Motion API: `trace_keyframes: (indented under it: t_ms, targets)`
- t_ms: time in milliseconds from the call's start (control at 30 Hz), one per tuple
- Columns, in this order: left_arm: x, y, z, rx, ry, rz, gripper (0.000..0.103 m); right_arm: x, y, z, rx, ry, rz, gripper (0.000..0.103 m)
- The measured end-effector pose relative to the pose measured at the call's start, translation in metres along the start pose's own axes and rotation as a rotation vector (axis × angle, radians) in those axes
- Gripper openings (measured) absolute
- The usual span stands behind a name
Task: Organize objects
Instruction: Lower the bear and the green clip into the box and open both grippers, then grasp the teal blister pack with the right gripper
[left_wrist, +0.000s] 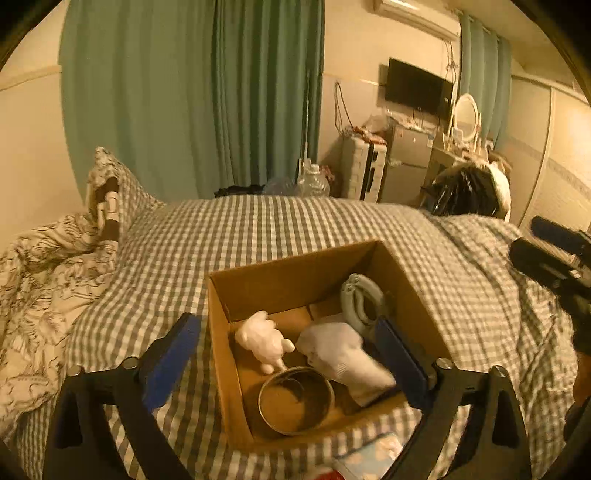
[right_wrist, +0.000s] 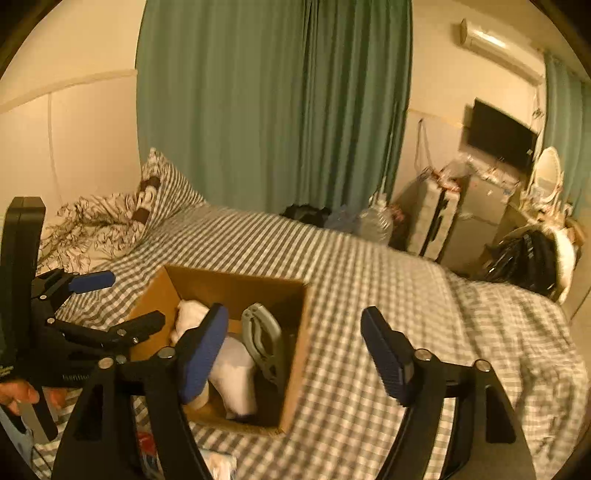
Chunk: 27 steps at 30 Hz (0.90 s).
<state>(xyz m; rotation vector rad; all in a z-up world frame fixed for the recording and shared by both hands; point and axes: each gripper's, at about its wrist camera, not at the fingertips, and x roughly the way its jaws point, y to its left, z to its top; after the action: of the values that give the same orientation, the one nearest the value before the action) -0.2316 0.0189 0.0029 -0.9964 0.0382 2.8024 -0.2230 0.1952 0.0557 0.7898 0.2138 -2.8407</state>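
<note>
An open cardboard box (left_wrist: 280, 275) sits on the checked bed. Inside lie a white bear figurine (left_wrist: 264, 339), a round tin (left_wrist: 295, 400), a white sock (left_wrist: 343, 356) and a grey clamp-like tool (left_wrist: 360, 301). My left gripper (left_wrist: 291, 345) is open and empty, its fingers astride the box's near left part. My right gripper (right_wrist: 295, 349) is open and empty above the box's right wall (right_wrist: 295, 354); the sock (right_wrist: 234, 373) and grey tool (right_wrist: 264, 341) show inside. The left gripper also shows in the right wrist view (right_wrist: 118, 301).
The grey checked bedspread (left_wrist: 295, 225) covers the bed, with a floral duvet (left_wrist: 40, 291) and pillow (left_wrist: 110, 184) at left. A blue printed packet (left_wrist: 369, 456) lies at the near edge. Green curtains (left_wrist: 192, 92), a suitcase, a small fridge and a TV stand beyond.
</note>
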Motion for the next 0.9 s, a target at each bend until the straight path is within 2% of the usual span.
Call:
trace_keyframes:
  t_ms: [100,300,500,600,667,733,900]
  targets:
    - [-0.035,-0.004,0.0,0.005,-0.031,0.001,0.103,-0.042,-0.003,0.008,0.002,-0.045,-0.03,0.093]
    - [-0.104,-0.01,-0.003,0.024,-0.084,0.028,0.103,-0.109,0.008,0.014,0.003,-0.096,-0.057,0.103]
    - [-0.143,-0.007,-0.043,0.002,-0.083,0.015,0.103,-0.15,0.025,-0.012,-0.019,-0.093,-0.073,0.103]
    - [-0.139,-0.002,-0.078,-0.024,-0.036,0.004,0.103,-0.149,0.036,-0.039,-0.011,-0.059,-0.083,0.103]
    - [-0.13,0.0,-0.1,-0.033,-0.004,0.025,0.103,-0.139,0.042,-0.063,0.001,-0.009,-0.074,0.103]
    - [-0.119,0.001,-0.124,-0.046,0.021,0.061,0.103,-0.12,0.046,-0.088,0.024,0.047,-0.077,0.103]
    - [-0.084,0.0,-0.161,-0.069,0.102,0.075,0.103,-0.073,0.067,-0.152,0.041,0.159,-0.135,0.103]
